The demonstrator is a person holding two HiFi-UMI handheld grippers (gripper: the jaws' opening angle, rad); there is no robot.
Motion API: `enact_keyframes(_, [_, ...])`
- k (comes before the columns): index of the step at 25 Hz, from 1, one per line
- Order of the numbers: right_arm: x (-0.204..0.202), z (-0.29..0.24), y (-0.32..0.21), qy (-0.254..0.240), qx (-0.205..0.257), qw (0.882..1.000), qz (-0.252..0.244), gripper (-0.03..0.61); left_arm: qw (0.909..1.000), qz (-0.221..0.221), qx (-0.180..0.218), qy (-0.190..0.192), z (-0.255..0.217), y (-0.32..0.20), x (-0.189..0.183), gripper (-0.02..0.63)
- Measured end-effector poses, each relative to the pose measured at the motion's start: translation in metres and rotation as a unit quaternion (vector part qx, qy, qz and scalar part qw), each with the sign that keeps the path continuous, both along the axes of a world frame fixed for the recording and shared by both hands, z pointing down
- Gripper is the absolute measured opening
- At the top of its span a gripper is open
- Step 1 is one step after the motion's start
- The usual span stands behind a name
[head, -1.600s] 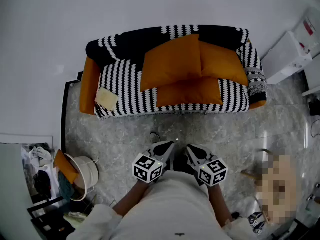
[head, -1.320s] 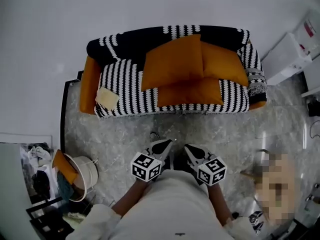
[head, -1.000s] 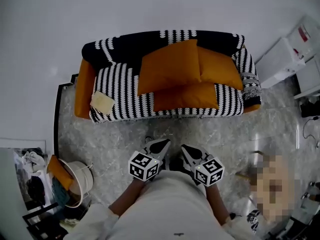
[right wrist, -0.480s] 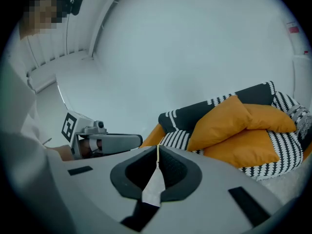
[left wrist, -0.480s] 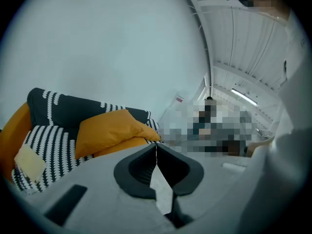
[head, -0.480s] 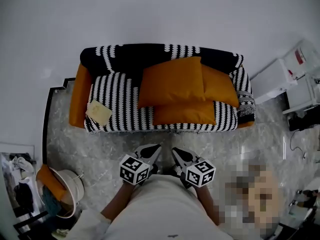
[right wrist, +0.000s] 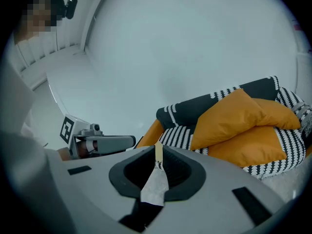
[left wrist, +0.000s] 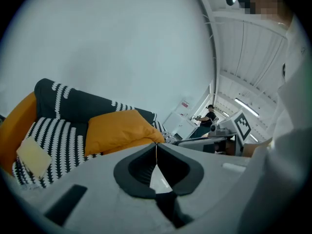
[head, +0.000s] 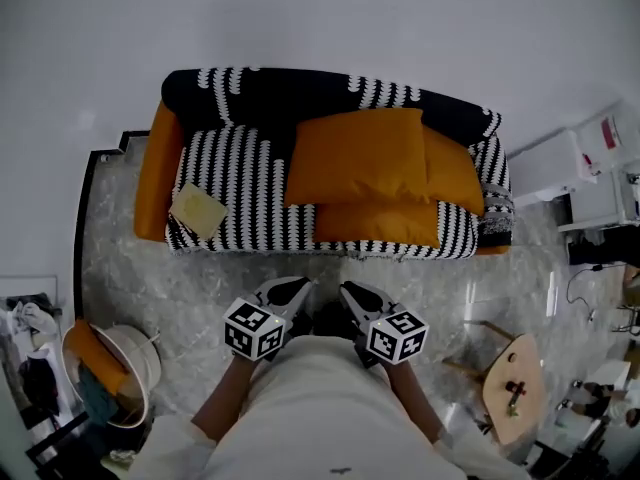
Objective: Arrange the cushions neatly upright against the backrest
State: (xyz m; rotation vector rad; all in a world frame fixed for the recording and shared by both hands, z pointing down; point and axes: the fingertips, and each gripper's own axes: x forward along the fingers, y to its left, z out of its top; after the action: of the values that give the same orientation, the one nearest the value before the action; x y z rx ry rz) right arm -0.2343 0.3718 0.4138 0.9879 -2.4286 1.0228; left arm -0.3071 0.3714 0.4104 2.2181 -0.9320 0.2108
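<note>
The sofa (head: 240, 158), under a black-and-white striped cover, carries three orange cushions bunched on the right half of its seat. A large cushion (head: 355, 156) leans on the backrest, a second cushion (head: 458, 173) sits partly behind it at the right, and a third cushion (head: 378, 223) lies flat along the front edge. Well short of the sofa, the left gripper (head: 298, 286) and right gripper (head: 347, 290) are side by side, the jaws of each clenched together on nothing.
</note>
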Motion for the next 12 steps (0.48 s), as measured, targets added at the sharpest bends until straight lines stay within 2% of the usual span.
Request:
enact_keyframes(3, [0.011, 0.008, -0.004, 0.005, -0.019, 1.000, 0.013, 0.016, 0.9995, -0.004, -0.030, -0.003, 0.020, -0.002, -0.007, 0.014])
enact_keyframes(5, [0.021, 0.014, -0.012, 0.007, -0.030, 0.999, 0.025, 0.085, 0.9991, -0.007, -0.043, -0.006, 0.029, -0.008, -0.009, 0.014])
enact_keyframes(12, [0.025, 0.033, -0.085, -0.009, -0.035, 0.999, 0.029, 0.098, 0.9986, -0.002, -0.045, -0.027, 0.028, -0.061, -0.004, 0.014])
